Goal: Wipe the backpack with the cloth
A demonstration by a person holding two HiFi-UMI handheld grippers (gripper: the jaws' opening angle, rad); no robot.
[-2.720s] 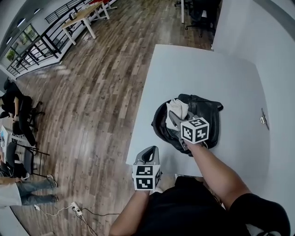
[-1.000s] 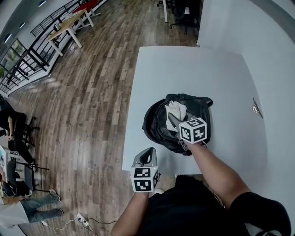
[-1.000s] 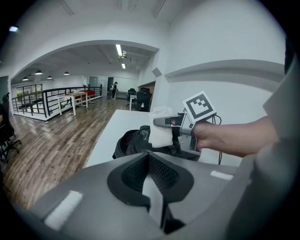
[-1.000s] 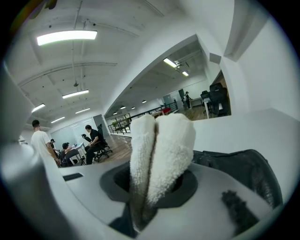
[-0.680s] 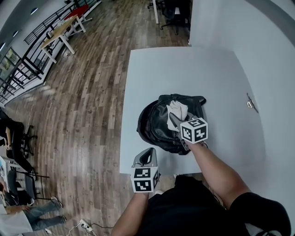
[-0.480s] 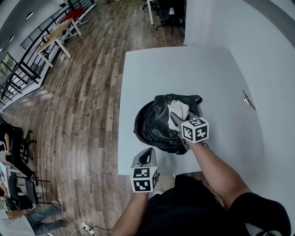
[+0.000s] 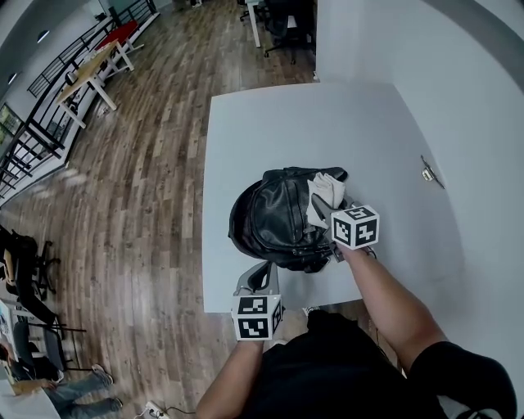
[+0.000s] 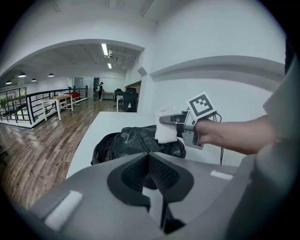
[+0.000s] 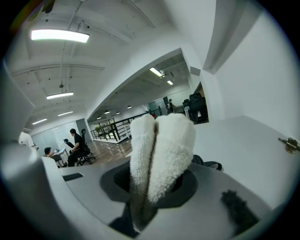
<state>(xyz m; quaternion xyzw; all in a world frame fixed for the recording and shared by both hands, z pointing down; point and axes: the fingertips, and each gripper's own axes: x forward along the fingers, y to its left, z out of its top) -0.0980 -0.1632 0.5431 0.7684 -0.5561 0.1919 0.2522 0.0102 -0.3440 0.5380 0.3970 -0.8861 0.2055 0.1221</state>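
A: Background?
B: White surface [image 7: 270, 123] against a white wall [image 7: 458, 98], with a small metal fitting [image 7: 427, 173] near where they meet. Wood-plank floor [image 7: 147, 180].
A: Further out?
B: Black railing [image 7: 33, 135], wooden desk [image 7: 86, 74], office chairs [image 7: 282, 20]. Seated person [image 9: 75, 140], ceiling strip light [image 9: 60, 35].

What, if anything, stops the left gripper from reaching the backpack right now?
Probably nothing, so yes. The left gripper hangs at the near edge of the table, jaws empty, with only bare surface between it and the backpack. The right gripper, holding the cloth, is off at the backpack's right side.
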